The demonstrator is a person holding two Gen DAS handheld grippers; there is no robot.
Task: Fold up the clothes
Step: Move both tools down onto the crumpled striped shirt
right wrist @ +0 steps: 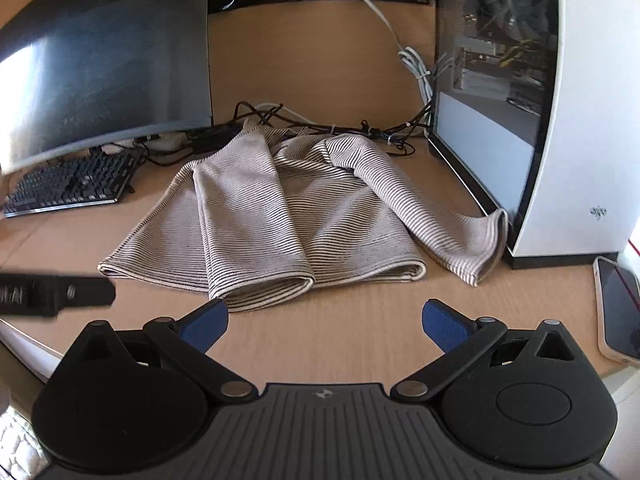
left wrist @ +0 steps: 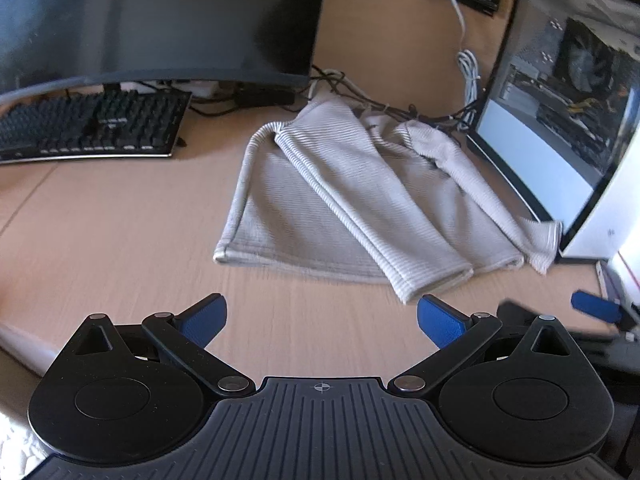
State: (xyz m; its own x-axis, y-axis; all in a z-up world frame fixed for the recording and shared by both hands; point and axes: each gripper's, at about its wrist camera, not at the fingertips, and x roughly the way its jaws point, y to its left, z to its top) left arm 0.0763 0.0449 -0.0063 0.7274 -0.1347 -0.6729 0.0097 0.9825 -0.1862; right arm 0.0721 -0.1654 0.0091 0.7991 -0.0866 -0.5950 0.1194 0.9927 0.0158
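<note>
A beige striped long-sleeve top (left wrist: 320, 204) lies on the wooden desk (left wrist: 120, 240), partly folded, one sleeve laid down its middle and the other sleeve (left wrist: 500, 208) trailing to the right against the PC case. It also shows in the right wrist view (right wrist: 280, 220). My left gripper (left wrist: 322, 320) is open and empty, hovering over bare desk just in front of the top's hem. My right gripper (right wrist: 325, 322) is open and empty, also just in front of the hem. The right gripper's blue fingertip (left wrist: 596, 306) shows at the right of the left wrist view. The left gripper's black body (right wrist: 56, 294) shows at the left of the right wrist view.
A dark monitor (left wrist: 160, 20) and black keyboard (left wrist: 88, 128) stand at the left. A white PC case with a glass side (right wrist: 520, 100) stands at the right. Tangled cables (right wrist: 320, 124) lie behind the top. A phone (right wrist: 618, 308) lies at the right edge.
</note>
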